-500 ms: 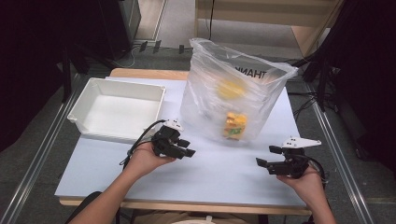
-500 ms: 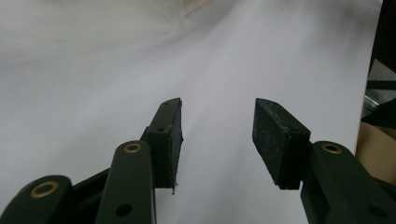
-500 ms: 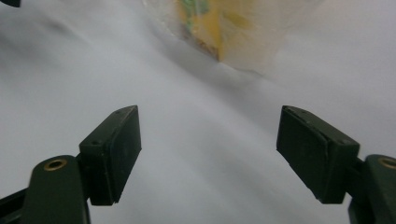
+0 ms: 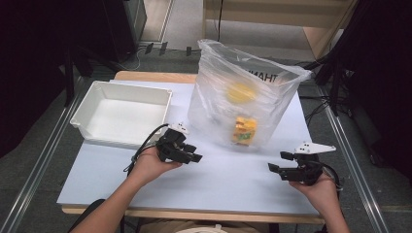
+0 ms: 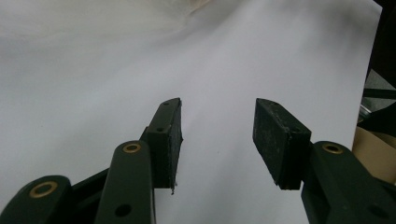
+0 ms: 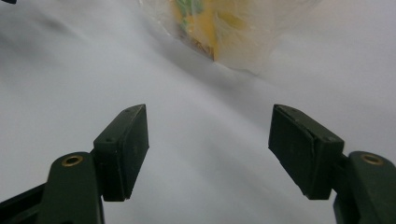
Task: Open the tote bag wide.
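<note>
Nearest the person, both grippers sit low over the white table (image 4: 228, 184), each on the near side of the clear plastic bag (image 4: 245, 92), which serves here as the landmark. The left gripper (image 4: 193, 154) is held to the bag's near left, just short of its lower corner; in the left gripper view its jaws stand apart with bare tabletop between the pads (image 5: 170, 140) and nothing held. The right gripper (image 4: 279, 162) is held to the bag's near right, a little farther from it; in the right gripper view its jaws are spread wider still, also empty, and they point toward the bag's base.

The bag stands upright on the table's far half, its mouth open at the top. Inside it, low against the near wall, lies a yellow packet with green print (image 4: 244, 130); above and behind that sits a round yellow thing (image 4: 241, 92), blurred by the plastic.

Left of the bag, just beside it, rests an empty white bin (image 4: 92, 104)
</note>
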A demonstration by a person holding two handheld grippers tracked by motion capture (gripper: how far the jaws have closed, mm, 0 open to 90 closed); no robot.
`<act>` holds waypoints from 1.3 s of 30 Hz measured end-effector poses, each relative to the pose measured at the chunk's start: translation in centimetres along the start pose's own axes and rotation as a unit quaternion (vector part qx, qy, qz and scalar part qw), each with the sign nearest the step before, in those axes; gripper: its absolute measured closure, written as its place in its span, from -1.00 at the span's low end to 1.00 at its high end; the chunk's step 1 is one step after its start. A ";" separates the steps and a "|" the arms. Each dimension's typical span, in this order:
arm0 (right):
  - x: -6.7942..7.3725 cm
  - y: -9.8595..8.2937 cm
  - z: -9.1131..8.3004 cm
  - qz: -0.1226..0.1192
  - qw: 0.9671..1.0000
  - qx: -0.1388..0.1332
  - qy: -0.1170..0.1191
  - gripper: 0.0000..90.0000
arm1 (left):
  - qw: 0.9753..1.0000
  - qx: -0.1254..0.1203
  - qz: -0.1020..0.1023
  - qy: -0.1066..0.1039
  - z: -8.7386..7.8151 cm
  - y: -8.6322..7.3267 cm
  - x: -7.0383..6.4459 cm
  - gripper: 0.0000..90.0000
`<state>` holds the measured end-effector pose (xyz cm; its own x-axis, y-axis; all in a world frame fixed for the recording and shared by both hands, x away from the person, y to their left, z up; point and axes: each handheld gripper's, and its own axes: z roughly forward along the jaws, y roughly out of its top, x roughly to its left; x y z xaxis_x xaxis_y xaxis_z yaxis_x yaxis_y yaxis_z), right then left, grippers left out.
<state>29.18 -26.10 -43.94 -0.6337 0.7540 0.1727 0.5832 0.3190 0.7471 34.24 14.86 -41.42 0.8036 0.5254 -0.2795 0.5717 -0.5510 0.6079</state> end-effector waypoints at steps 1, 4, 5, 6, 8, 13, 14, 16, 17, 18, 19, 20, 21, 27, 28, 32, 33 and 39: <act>0.0 0.0 0.0 0.000 1.000 -0.001 0.000 -0.33 | 1.000 0.000 -0.002 0.000 0.0 0.0 0.0 0.17; -0.1 0.0 -0.1 0.002 1.000 -0.003 0.000 -0.31 | 1.000 -0.001 -0.008 -0.001 -0.1 0.0 0.1 0.17; -0.2 0.0 -0.2 0.002 1.000 -0.003 0.000 -0.29 | 1.000 -0.001 -0.010 0.001 -0.1 0.0 0.1 0.17; -0.2 0.0 -0.2 0.005 1.000 -0.005 -0.001 -0.28 | 1.000 -0.001 -0.010 0.001 -0.1 0.0 0.1 0.16; -0.5 0.0 -0.3 0.012 1.000 -0.008 0.001 -0.26 | 1.000 -0.003 -0.014 0.002 -0.2 0.0 0.1 0.16; -0.7 0.0 -0.4 0.023 1.000 -0.003 0.003 -0.25 | 1.000 -0.001 -0.014 0.000 -0.1 0.0 0.2 0.15; -0.7 0.0 -0.4 0.022 1.000 -0.004 0.005 -0.25 | 1.000 0.000 -0.013 0.001 -0.1 0.0 0.2 0.14; -0.7 0.0 -0.5 0.022 1.000 -0.005 0.004 -0.25 | 1.000 0.000 -0.014 0.002 -0.1 0.0 0.2 0.13; -0.7 0.0 -0.5 0.022 1.000 -0.005 0.004 -0.25 | 1.000 0.000 -0.014 0.002 -0.1 0.0 0.2 0.12; -0.7 0.0 -0.5 0.022 1.000 -0.006 0.003 -0.24 | 1.000 0.001 -0.012 0.004 -0.1 0.0 0.2 0.11; -0.8 0.0 -0.5 0.021 1.000 -0.005 0.003 -0.23 | 1.000 0.000 -0.011 0.007 -0.1 0.0 0.2 0.09; -0.8 0.0 -0.5 0.021 1.000 -0.004 0.002 -0.23 | 1.000 -0.001 -0.009 0.012 -0.1 0.0 0.2 0.06; -0.8 0.0 -0.5 0.022 1.000 -0.003 0.003 -0.23 | 1.000 -0.002 -0.008 0.016 0.0 0.0 0.3 0.05; -0.9 -0.1 -0.4 0.021 1.000 -0.004 0.006 -0.23 | 1.000 -0.001 -0.012 0.015 0.0 -0.1 0.7 0.03; -0.9 -0.1 -0.4 0.021 1.000 -0.003 0.007 -0.23 | 1.000 -0.002 -0.013 0.016 0.0 -0.2 0.7 0.03; -0.9 -0.1 -0.4 0.023 1.000 0.001 0.008 -0.23 | 1.000 0.000 -0.017 0.015 0.0 -0.2 0.9 0.02; -0.9 -0.1 -0.4 0.022 1.000 0.000 0.007 -0.23 | 1.000 0.001 -0.019 0.014 0.0 -0.2 0.9 0.02; -1.4 -0.1 -0.8 0.027 1.000 -0.003 0.012 -0.21 | 1.000 0.012 -0.020 0.013 -0.1 0.2 0.8 0.07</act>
<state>29.58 -27.64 -43.72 -0.6141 0.7554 0.2286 0.6133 0.2744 0.7406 35.01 15.25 -41.46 0.7760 0.5631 -0.2841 0.6072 -0.5450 0.5782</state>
